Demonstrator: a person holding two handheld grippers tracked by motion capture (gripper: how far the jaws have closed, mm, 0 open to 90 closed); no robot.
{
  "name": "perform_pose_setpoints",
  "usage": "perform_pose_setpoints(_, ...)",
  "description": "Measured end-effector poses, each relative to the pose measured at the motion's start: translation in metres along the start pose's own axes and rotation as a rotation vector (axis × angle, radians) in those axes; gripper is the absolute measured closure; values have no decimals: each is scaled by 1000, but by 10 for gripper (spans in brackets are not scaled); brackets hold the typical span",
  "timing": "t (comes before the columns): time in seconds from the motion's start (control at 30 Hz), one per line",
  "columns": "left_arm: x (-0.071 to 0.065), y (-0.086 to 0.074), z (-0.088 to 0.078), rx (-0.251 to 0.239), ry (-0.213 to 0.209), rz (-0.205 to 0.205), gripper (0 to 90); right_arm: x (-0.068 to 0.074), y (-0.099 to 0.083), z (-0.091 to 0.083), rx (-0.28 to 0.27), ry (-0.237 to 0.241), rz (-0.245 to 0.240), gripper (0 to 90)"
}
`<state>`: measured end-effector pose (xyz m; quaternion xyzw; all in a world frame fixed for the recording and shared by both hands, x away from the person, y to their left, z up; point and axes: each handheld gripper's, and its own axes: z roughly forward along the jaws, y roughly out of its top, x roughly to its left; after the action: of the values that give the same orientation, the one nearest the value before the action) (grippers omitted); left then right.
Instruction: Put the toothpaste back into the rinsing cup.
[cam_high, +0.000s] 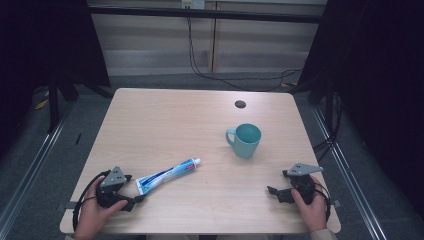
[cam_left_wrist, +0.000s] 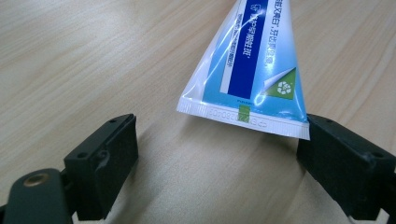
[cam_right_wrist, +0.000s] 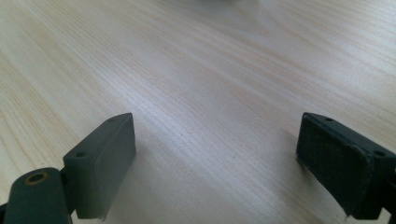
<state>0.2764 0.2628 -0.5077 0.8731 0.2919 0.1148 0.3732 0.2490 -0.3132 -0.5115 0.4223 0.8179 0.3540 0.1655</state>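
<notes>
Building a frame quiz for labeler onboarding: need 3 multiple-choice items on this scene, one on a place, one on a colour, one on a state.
1. Where does the toothpaste tube lie?
A. Inside the mug
B. On the table, crimped end just ahead of the left gripper
C. Beside the right gripper

2. What colour is the mug?
A. Red
B. Black
C. Teal

3. What state is the left gripper in?
A. Open, holding nothing
B. Shut on the tube
C. Shut on the mug

Key:
1 B: the left gripper view shows the tube's crimped end just past the jaws.
2 C: the high view shows a teal mug.
3 A: the jaws stand wide apart, with bare table between them.
</notes>
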Motion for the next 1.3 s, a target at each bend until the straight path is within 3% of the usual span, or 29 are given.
perform_pose_setpoints(0.27,0,0,0,1,-5,-3,122,0,0,0,0,0,0,114)
perform_pose_setpoints(0.37,-1,5,-1,40,-7,-1,138,0,0,0,0,0,1,114)
perform_pose_setpoints(0.4,-2,9,-2,84,-12,0,167,0,0,0,0,0,0,114)
perform_pose_setpoints(0.47,-3,14,-3,116,-14,4,178,0,0,0,0,0,-1,114)
perform_pose_setpoints(0.63,-4,22,-4,143,-31,-1,196,0,0,0,0,-1,0,114)
perform_pose_setpoints(0.67,-4,28,-5,173,-47,4,196,0,0,0,0,-1,0,114)
perform_pose_setpoints(0.77,-4,34,-5,194,-60,6,196,0,0,0,0,-1,0,114)
perform_pose_setpoints(0.83,-3,44,-6,234,-66,29,196,0,0,0,0,0,0,114)
perform_pose_setpoints(0.9,-3,48,-6,236,-60,35,196,0,0,0,0,0,1,114)
perform_pose_setpoints(1.03,-6,64,-4,288,-81,58,193,0,0,0,0,0,0,114)
perform_pose_setpoints(1.1,-10,77,0,344,-89,103,190,0,0,0,0,0,1,114)
perform_pose_setpoints(1.3,-12,96,12,397,-103,119,194,0,0,0,0,0,0,114)
